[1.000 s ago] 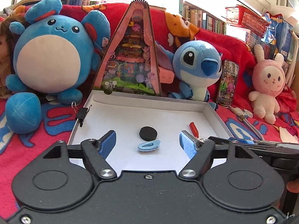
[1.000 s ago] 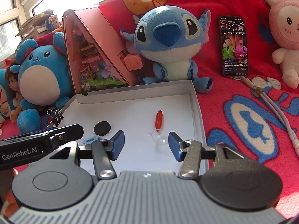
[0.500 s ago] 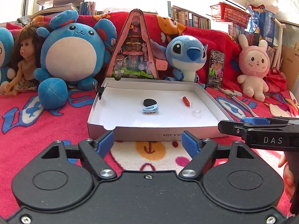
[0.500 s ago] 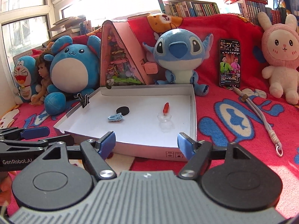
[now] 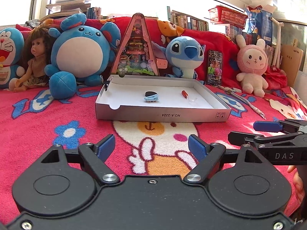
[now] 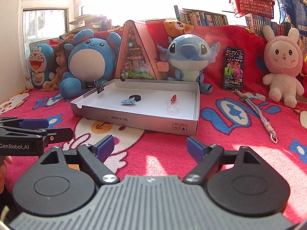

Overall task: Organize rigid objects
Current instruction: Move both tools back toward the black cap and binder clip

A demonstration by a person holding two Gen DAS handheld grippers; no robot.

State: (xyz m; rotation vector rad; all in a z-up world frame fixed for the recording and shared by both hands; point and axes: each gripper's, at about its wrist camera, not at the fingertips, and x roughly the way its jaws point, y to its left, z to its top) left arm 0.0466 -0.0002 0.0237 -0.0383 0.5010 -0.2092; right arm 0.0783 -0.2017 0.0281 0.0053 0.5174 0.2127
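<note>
Red cartoon-print blanket (image 5: 38,118) covers the whole work surface, with a window and shelves of books behind. On it lies a shallow white cardboard tray (image 5: 163,115), its near wall printed "NO.A-2224". I note four loose items inside: a black round disc (image 5: 150,94) with a light blue hair clip (image 5: 151,98) touching its near edge, toward the tray's middle; to their right a small red piece (image 5: 184,93) and, just in front of it, a clear plastic cup-like piece (image 5: 192,100). A black binder clip (image 6: 100,88) is fixed on the tray's left wall near the back corner.

My left gripper (image 5: 151,148) hovers over the blanket, short of the tray's near wall, jaws spread wide with nothing between them. My right gripper (image 6: 150,148) is likewise clear of the tray, jaws wide apart and unloaded. Each appears at the edge of the other's view.

Behind the tray stands a pink triangular toy house (image 5: 137,48), flanked by a round blue plush (image 5: 82,51) and a Stitch plush (image 5: 185,55). A phone (image 5: 215,67) leans upright right of Stitch, a pink bunny plush (image 5: 251,67) beyond it. A doll (image 5: 36,57) and a Doraemon plush (image 5: 9,55) sit far left.
</note>
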